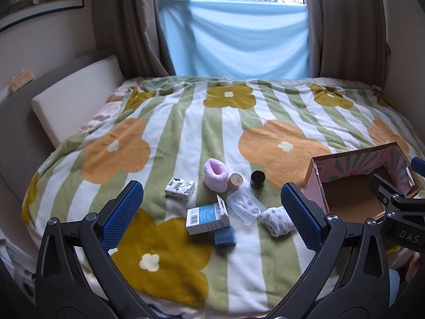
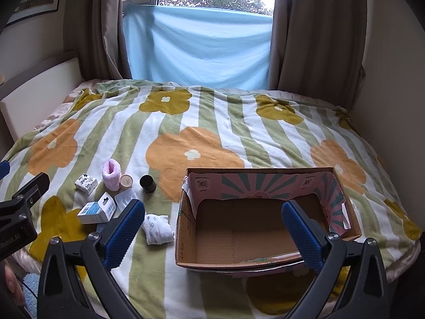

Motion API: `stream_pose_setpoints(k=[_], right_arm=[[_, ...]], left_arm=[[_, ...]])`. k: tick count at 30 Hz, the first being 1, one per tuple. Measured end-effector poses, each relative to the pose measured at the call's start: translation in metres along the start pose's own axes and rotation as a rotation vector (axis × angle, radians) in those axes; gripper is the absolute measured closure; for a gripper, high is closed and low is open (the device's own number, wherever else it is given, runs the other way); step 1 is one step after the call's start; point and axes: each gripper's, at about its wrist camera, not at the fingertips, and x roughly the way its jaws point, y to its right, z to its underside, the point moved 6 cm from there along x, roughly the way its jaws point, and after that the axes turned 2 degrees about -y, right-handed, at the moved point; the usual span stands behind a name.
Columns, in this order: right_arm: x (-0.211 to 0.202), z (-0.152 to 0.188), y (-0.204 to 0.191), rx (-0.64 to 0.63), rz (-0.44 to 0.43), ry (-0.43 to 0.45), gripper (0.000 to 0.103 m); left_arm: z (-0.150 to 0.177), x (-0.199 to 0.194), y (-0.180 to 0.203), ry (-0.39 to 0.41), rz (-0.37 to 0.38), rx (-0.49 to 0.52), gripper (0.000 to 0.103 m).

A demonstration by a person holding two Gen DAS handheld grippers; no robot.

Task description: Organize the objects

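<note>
The box (image 2: 265, 228), open-topped and empty, sits on the near right of the blanket (image 1: 186, 122). Left of it lies a loose cluster: a white sock (image 1: 277, 220) nearest the box, a clear case (image 1: 245, 206), a blue-and-white carton (image 1: 207, 218) resting on a blue block (image 1: 225, 236), a tissue pack (image 1: 179, 188), and farther back a pink roll (image 1: 215, 175), a tan jar (image 1: 235, 180) touching it and a black jar (image 1: 257, 178) just right. The left gripper (image 1: 212, 212) hangs over the cluster, fingers released wide, holding nothing. The right gripper (image 2: 212, 228) hangs over the box's near left corner, likewise spread and empty.
</note>
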Motion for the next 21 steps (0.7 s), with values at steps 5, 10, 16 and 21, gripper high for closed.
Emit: stream_pose_setpoints(k=[5,10,16,21], right_arm=[[-0.0012,-0.0006,-0.0002,-0.004,-0.006,0.003,0.001],[-0.0020,-0.0010,0.0001,-0.006,-0.004,0.006,0.001],[-0.0025,-0.0012,0.0007,-0.006,-0.005,0.008,0.001],[-0.0021,-0.0013,-0.0001,-0.010,-0.006,0.008,0.001]], left_arm=[[0.0021,0.0001,0.0005,-0.005,0.022,0.000,0.000],[0.0020,-0.0009,0.0011,-0.004,0.024,0.003,0.000],[0.0023,-0.0011,0.0025,-0.007,0.025,0.002,0.000],[0.0025,-0.0001,0.0025,-0.019,0.040,-0.014,0.000]])
